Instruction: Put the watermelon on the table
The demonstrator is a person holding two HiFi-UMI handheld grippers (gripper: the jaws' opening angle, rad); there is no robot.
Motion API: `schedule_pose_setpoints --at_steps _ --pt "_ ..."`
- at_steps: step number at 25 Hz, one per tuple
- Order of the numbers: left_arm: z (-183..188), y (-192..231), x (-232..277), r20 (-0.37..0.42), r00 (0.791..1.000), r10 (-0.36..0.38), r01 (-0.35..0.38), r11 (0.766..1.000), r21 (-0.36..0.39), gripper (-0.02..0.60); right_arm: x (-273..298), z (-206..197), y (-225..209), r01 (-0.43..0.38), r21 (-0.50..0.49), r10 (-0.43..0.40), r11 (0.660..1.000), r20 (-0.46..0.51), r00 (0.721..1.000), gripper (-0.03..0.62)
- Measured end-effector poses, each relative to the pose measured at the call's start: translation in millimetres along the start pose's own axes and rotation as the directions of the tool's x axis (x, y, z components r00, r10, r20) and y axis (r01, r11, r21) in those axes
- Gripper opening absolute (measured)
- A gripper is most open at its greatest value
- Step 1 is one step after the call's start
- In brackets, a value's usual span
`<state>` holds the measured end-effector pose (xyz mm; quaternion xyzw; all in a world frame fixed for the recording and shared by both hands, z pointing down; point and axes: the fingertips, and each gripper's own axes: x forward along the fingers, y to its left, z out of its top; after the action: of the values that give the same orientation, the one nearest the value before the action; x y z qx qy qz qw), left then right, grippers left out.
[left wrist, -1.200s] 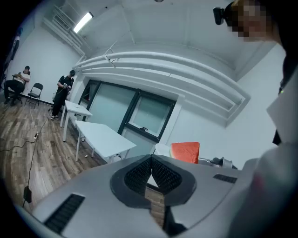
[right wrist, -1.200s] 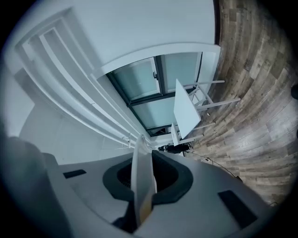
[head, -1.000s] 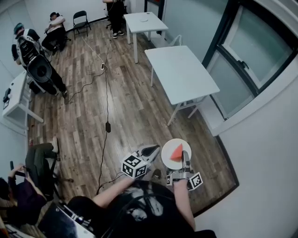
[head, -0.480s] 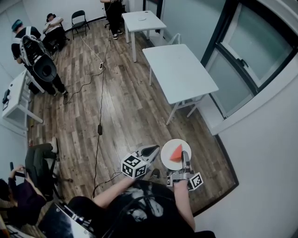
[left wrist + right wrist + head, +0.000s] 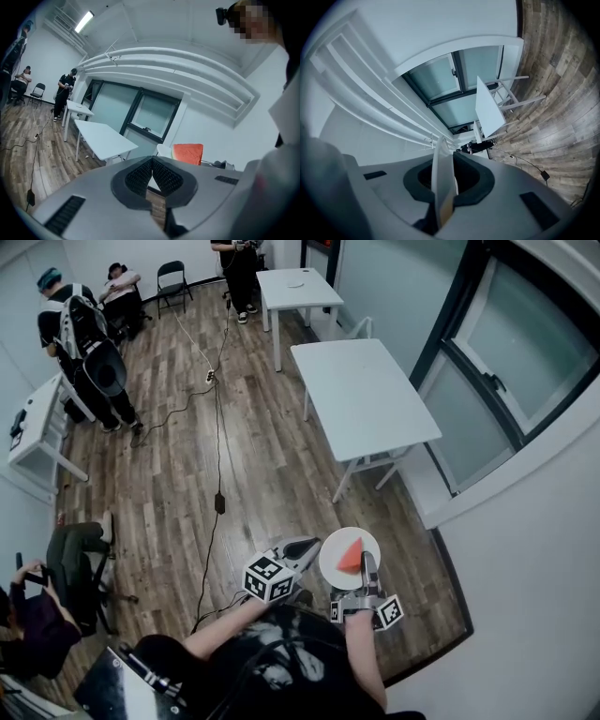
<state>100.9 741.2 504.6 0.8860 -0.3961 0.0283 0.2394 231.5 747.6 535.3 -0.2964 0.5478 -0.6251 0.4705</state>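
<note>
Left gripper (image 5: pixel 307 544) has its jaws together with nothing between them; it sits just left of the plate (image 5: pixel 330 568) and gives it no support. The watermelon (image 5: pixel 352 557) slice sits loose on that white plate, just ahead of the right gripper (image 5: pixel 367 563), which is clamped on the plate's near rim only. The white bench (image 5: pixel 361 395) is well ahead of both grippers, so the slice is not yet delivered. Likely risks: the one-sided rim hold lets the plate pivot or sag in the jaws. Any tilt sends the slice sliding off onto the floor (image 5: pixel 272 465). The thin rim could slip out of the grip. The cable (image 5: pixel 217 486) ahead-left of the left gripper could trip the person. A hard set-down at the bench edge could tip the plate.
</note>
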Motion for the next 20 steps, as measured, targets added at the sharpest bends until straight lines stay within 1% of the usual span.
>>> schedule_pose_setpoints --at_steps 5,10,15,20 --pt "-5.3 3.8 11.7 -0.018 0.999 0.027 -0.027 1.000 -0.013 0.006 7.7 14.3 -13.2 0.034 0.028 -0.033 0.999 -0.013 0.999 0.034" --pt "1.0 30.4 27.9 -0.031 0.999 0.040 -0.041 0.999 -0.035 0.006 32.8 21.6 -27.0 0.061 0.042 -0.060 0.997 -0.013 0.998 0.034" --pt "25.5 72.5 51.2 -0.023 0.999 0.036 -0.037 0.999 -0.039 0.006 85.5 26.8 -36.5 0.071 0.040 -0.071 0.997 -0.018 0.997 0.034" --pt "59.7 133.1 59.6 0.008 0.999 0.046 -0.045 0.997 -0.056 0.006 155.8 11.0 -39.8 0.059 0.018 -0.058 0.998 -0.046 0.997 0.034"
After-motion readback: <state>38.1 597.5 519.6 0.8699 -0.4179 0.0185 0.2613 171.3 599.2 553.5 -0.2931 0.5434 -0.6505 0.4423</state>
